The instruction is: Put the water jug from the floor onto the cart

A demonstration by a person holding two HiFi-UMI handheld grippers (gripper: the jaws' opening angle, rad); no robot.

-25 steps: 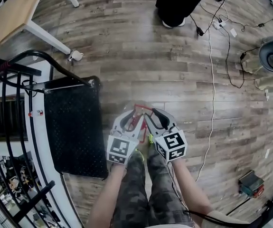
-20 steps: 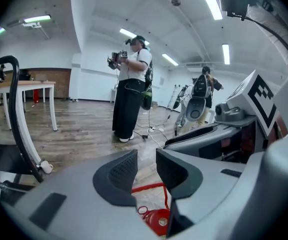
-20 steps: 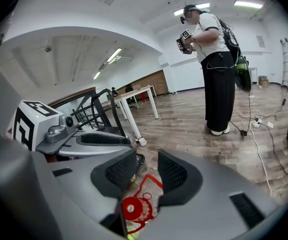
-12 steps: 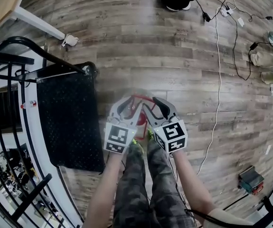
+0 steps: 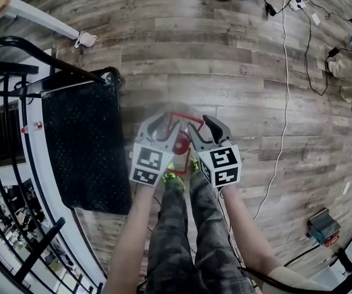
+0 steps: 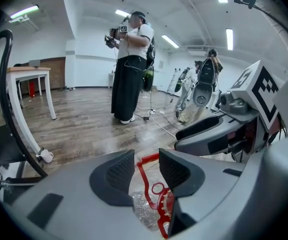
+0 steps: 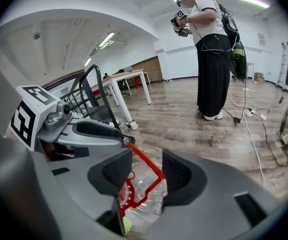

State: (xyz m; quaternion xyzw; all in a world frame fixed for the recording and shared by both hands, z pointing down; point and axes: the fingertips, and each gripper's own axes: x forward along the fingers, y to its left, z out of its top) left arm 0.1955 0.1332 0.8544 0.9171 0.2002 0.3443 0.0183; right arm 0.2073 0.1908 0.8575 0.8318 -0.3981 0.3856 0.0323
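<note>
The water jug is clear plastic with a red cap and a red carry handle; it stands on the wood floor just in front of my feet. My left gripper and right gripper hang side by side over it, tips at the handle. In the left gripper view the handle lies between the pads of the left gripper, whose jaws are opening and not pressing. In the right gripper view the handle's bar crosses the gap of the right gripper, whose jaws are opening too.
The cart, a black platform with a black tube handle, stands close at the left. A table leg is behind it. Cables trail over the floor at right. A person stands a few steps ahead.
Both grippers have sunk together toward the floor over the jug, and their jaws stand wider apart around the red handle.
</note>
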